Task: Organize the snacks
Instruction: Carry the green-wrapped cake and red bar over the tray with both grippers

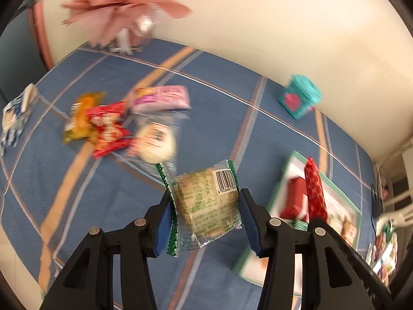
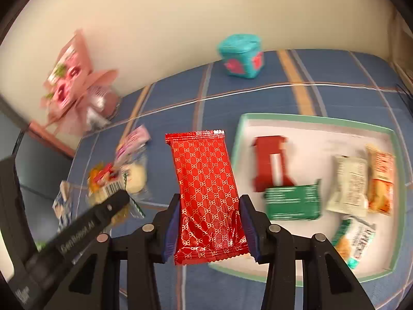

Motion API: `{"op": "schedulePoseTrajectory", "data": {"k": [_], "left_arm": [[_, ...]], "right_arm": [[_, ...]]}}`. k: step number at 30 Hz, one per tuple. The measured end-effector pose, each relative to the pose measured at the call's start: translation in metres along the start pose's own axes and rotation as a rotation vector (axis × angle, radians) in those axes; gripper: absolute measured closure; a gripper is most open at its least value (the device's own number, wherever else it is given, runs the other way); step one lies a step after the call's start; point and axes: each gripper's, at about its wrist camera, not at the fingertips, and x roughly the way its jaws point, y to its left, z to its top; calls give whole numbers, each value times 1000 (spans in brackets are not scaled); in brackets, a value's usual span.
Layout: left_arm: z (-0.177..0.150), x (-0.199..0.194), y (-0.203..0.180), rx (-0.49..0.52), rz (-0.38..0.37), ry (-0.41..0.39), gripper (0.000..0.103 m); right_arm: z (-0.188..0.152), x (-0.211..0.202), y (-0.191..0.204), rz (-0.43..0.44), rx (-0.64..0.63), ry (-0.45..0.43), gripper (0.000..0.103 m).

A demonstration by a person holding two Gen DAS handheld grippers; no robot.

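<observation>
My left gripper is shut on a clear green-edged pastry packet with a barcode, held above the blue plaid cloth. My right gripper is shut on a red patterned snack pack, held upright just left of the white tray. The red pack also shows in the left wrist view, over the tray. The tray holds a red packet, a green packet and several pale and orange packets. A loose pile of snacks lies on the cloth at the left.
A teal box with red hearts stands by the wall at the back. A pink bouquet stands in the far left corner. A blue-white packet lies at the cloth's left edge. The left gripper's arm shows in the right wrist view.
</observation>
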Motion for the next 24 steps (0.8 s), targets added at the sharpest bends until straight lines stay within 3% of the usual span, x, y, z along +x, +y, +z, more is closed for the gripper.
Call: {"op": "schedulePoseTrajectory", "data": {"k": [14,24], "left_arm": [[-43,14,-101,214,-92,71,52],[-59,16,-139,310,-102,69,52]], "right_arm": [[13,-33,-112,-85,254,-48,56],[16,-48,-143,-140,289,-73,56]]}}
